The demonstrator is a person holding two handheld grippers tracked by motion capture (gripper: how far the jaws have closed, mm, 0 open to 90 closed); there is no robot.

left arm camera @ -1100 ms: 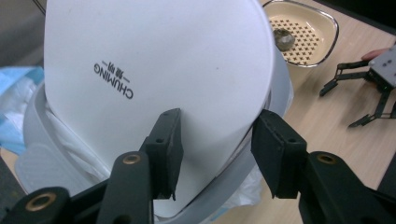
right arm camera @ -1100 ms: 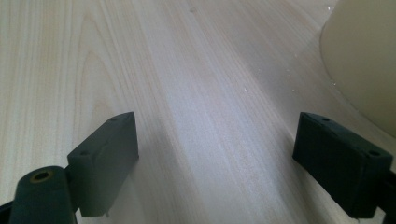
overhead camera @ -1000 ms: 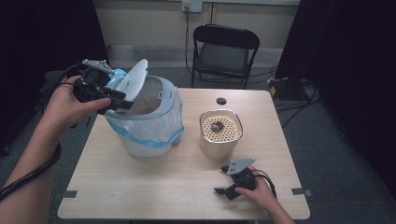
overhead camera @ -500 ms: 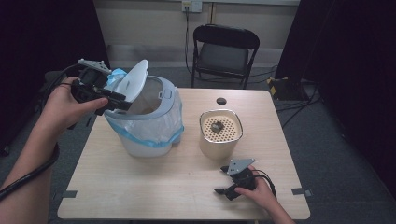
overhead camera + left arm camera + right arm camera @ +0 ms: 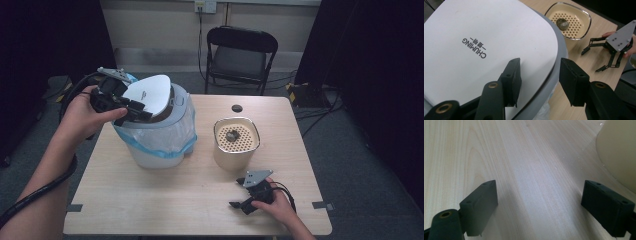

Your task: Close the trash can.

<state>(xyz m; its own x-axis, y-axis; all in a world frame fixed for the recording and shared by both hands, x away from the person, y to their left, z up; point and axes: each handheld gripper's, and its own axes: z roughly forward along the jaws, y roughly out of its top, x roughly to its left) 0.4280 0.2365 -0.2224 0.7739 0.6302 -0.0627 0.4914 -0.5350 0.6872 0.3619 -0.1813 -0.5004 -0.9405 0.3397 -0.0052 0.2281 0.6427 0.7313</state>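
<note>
A white bin (image 5: 156, 156) with a blue-edged plastic liner (image 5: 176, 131) stands at the table's left. Its white lid (image 5: 150, 93), printed CHUMING (image 5: 474, 47), lies tilted over the opening. My left gripper (image 5: 142, 112) reaches in from the left, jaws astride the lid's grey rim (image 5: 557, 65). The jaws have just been opening; the rim sits between them with a gap, so the left gripper (image 5: 540, 70) is open. My right gripper (image 5: 236, 192) rests open on the table near the front right, nothing between its fingers (image 5: 539, 195); it also shows from the left gripper view (image 5: 590, 62).
A beige container (image 5: 236, 155) with a perforated insert and a dark lump (image 5: 231, 135) stands right of the bin, just behind the right gripper. A small black disc (image 5: 236, 108) lies at the table's (image 5: 165, 205) back. A folding chair (image 5: 240, 55) stands beyond.
The lid has swung down from steeply raised to lying lower over the bin. The left gripper followed it slightly. The right hand has not moved.
</note>
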